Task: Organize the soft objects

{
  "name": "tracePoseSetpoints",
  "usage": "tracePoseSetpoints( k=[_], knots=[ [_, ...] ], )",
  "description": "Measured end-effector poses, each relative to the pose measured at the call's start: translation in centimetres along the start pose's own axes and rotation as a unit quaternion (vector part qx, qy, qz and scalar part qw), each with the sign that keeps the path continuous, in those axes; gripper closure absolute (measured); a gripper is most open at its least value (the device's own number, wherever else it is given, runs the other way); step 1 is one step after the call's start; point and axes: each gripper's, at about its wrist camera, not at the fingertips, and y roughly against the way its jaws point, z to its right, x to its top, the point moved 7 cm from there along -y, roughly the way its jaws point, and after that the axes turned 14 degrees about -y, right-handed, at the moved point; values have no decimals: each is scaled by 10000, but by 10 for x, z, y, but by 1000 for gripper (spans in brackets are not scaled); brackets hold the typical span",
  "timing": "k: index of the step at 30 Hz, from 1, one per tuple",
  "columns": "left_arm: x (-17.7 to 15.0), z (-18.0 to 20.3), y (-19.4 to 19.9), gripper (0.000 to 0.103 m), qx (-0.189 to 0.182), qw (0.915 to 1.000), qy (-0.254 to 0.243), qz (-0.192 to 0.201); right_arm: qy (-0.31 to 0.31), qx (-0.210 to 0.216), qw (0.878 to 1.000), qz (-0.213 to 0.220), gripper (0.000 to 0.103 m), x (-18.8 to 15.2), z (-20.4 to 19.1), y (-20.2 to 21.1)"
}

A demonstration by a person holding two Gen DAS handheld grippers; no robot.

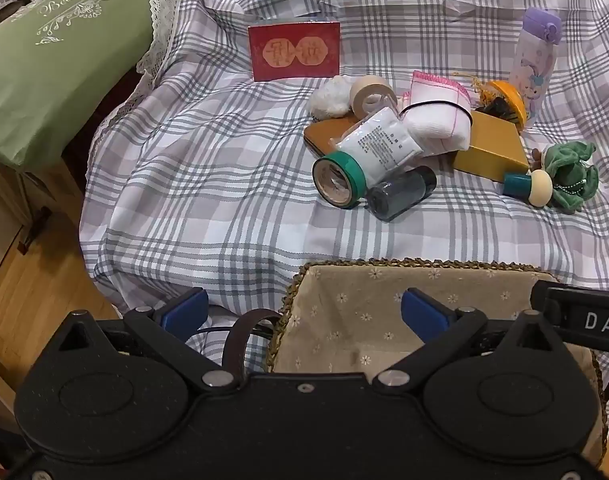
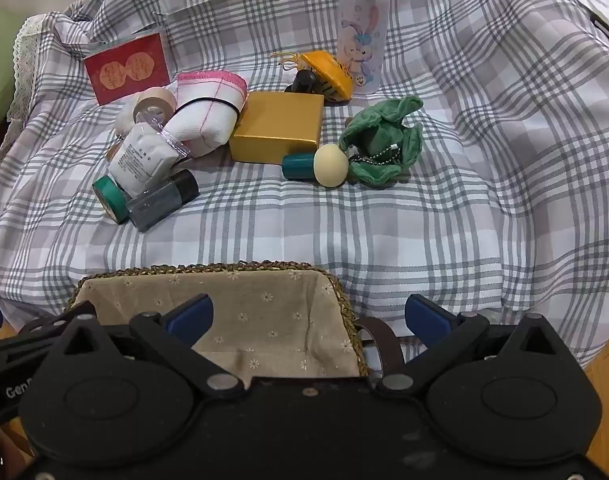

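Observation:
A woven basket (image 1: 292,284) (image 2: 346,304) with a beige flowered lining sits at the near edge of the plaid cloth, empty. Both grippers hover over it, open and empty: my left gripper (image 1: 304,314) over its left rim, my right gripper (image 2: 309,316) over its right rim. Farther back lie a rolled white towel with pink edge (image 1: 438,118) (image 2: 206,120), a white cotton ball (image 1: 330,98) (image 2: 124,118), a packet of white pads (image 1: 378,146) (image 2: 140,158) and a green plush toy (image 1: 570,174) (image 2: 384,144).
Among them are a green tape roll (image 1: 338,180) (image 2: 110,198), a beige tape roll (image 1: 370,94), a dark jar (image 1: 400,194) (image 2: 162,200), a yellow box (image 1: 490,148) (image 2: 278,126), a teal stamp (image 2: 314,164), a red card (image 1: 294,51), a purple bottle (image 2: 362,32). A green pillow (image 1: 52,52) lies left.

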Motion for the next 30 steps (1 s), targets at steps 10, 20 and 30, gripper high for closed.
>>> tracePoseSetpoints(
  k=[10, 20, 30],
  knots=[
    [-3, -3, -3, 4, 1, 10000, 1, -56, 41, -3, 10000, 24, 0, -5, -1, -1],
    [-7, 0, -6, 4, -13, 9999, -16, -123, 42, -21, 9999, -89, 0, -2, -1, -2],
    [-6, 0, -6, 4, -10, 9999, -19, -152, 24, -15, 9999, -104, 0, -2, -1, -2]
  ],
)
